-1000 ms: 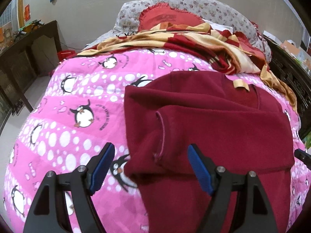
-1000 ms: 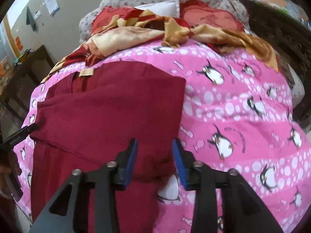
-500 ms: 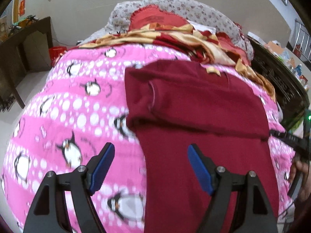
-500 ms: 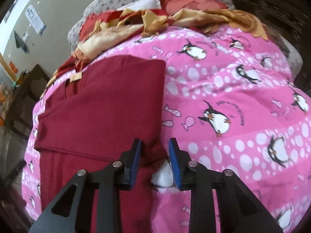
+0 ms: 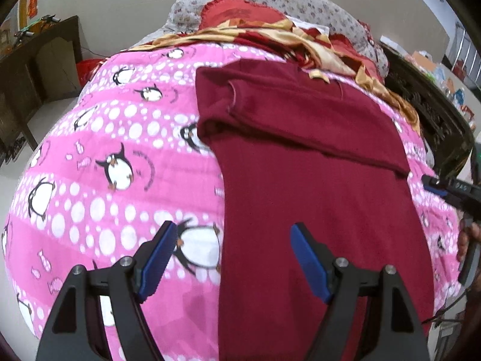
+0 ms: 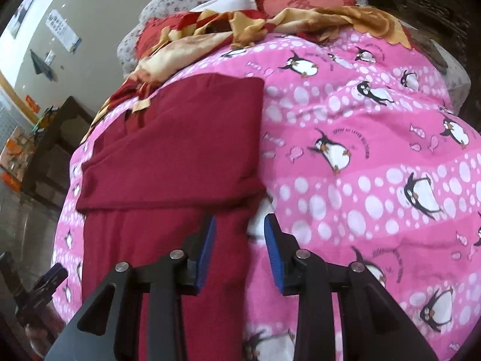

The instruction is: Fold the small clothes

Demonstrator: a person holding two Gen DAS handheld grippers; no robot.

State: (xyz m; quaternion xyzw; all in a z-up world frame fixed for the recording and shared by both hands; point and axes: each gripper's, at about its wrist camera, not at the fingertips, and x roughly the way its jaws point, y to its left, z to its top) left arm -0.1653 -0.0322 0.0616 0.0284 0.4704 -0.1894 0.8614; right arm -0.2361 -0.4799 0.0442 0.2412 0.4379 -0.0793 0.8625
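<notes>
On the bed [image 5: 90, 156], spread over a pink penguin-print quilt [image 6: 375, 156], lies the dark red garment [image 5: 315, 180], running lengthwise from the near edge up toward the pillow end, with its upper part already folded across itself into a thick band and the rest stretching flat toward the near edge. Left gripper [image 5: 231, 258] hangs above the near end, jaws wide, one blue pad [image 5: 157, 255] over the quilt and the other over the red cloth, so it straddles the garment's left edge without pinching anything. Right gripper [image 6: 239, 252] sits at the garment's right edge, jaws fairly narrow and just been opening up again; the cloth edge lies between them but the pads aren't pressing on it as far as I can see. Up at the far end of the bed there's a rumpled red and gold blanket [image 5: 270, 36] against a flowery pillow [image 5: 315, 9], well apart from both grippers. Dark wooden furniture [image 5: 36, 69] stands off the left side of the bed
</notes>
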